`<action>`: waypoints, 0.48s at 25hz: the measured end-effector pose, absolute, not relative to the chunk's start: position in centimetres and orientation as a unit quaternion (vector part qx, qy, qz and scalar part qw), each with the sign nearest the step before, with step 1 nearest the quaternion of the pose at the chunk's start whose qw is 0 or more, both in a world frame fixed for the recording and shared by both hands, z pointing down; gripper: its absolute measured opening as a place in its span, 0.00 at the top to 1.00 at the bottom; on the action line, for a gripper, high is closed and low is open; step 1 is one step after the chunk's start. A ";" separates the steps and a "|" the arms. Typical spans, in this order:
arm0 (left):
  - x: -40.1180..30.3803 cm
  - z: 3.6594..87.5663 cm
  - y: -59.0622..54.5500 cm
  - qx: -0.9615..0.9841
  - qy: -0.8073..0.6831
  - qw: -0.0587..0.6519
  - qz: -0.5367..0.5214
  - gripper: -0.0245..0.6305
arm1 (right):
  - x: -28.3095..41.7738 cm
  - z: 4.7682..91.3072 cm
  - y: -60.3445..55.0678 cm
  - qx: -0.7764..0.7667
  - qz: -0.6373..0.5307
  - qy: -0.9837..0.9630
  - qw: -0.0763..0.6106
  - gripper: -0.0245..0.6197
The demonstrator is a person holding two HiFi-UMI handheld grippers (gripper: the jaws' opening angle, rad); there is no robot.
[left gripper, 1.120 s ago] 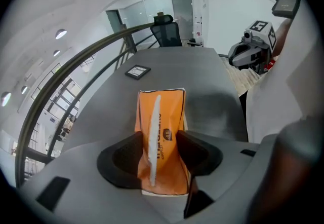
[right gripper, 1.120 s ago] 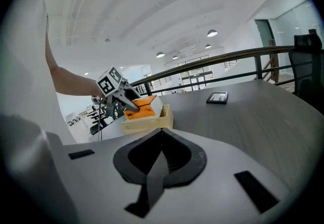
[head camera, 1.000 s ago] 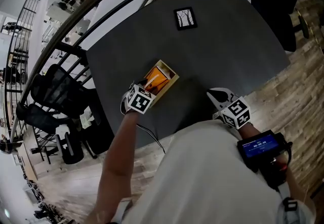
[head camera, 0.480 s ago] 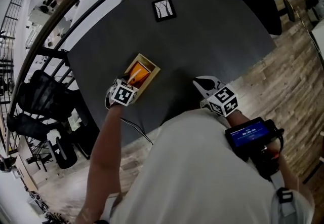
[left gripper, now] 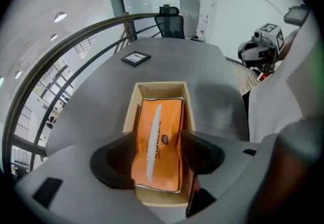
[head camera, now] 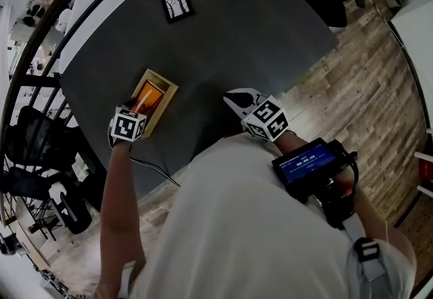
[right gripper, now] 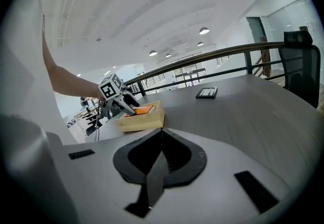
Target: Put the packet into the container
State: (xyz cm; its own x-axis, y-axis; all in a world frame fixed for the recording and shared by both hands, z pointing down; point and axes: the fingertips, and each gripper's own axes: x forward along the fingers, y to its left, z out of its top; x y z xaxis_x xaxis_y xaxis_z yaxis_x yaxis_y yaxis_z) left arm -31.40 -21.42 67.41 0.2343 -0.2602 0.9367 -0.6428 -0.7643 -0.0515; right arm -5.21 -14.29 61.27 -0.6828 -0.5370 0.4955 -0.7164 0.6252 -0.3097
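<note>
An orange packet (left gripper: 157,137) lies lengthwise inside a shallow wooden container (left gripper: 159,86) on the dark grey table. My left gripper (left gripper: 158,153) straddles the packet's near end. Its jaws are opening, with the packet between them and its near end over the container's near wall. From the head view, the left gripper (head camera: 140,109) is at the container's (head camera: 168,85) near end, with the packet (head camera: 149,95) showing orange inside. My right gripper (head camera: 237,97) hovers near the table's front edge, shut and empty. The right gripper view (right gripper: 161,134) shows the container (right gripper: 144,122) ahead to the left.
A small black framed card (head camera: 177,5) lies far back on the table (head camera: 257,34). A curved railing (left gripper: 76,45) runs along the table's left side, and an office chair (left gripper: 169,15) stands beyond the far edge. A device with a lit screen (head camera: 308,162) sits on the right forearm.
The head camera has swung, so everything sits further left and lower in view. The left gripper stays at the container's near end with the packet; the right gripper keeps its place.
</note>
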 end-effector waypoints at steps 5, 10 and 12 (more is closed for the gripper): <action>-31.0 64.8 -21.3 0.775 -0.332 0.143 0.518 0.56 | -5.9 61.0 -14.1 0.339 0.242 -0.890 0.184 0.95; -30.8 62.1 -20.1 0.780 -0.381 0.121 0.481 0.56 | -7.0 60.6 -13.8 0.312 0.231 -0.902 0.188 0.95; -30.5 61.2 -19.0 0.783 -0.397 0.122 0.463 0.56 | -7.5 60.4 -13.6 0.298 0.225 -0.908 0.190 0.95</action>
State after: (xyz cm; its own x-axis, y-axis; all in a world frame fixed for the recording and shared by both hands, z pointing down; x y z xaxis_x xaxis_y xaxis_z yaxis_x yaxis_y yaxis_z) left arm -30.54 -18.98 61.21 0.2555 -0.5091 0.8219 -0.7352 -0.6544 -0.1768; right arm -7.50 -13.56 60.41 -0.7504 -0.4549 0.4795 -0.6264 0.7211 -0.2961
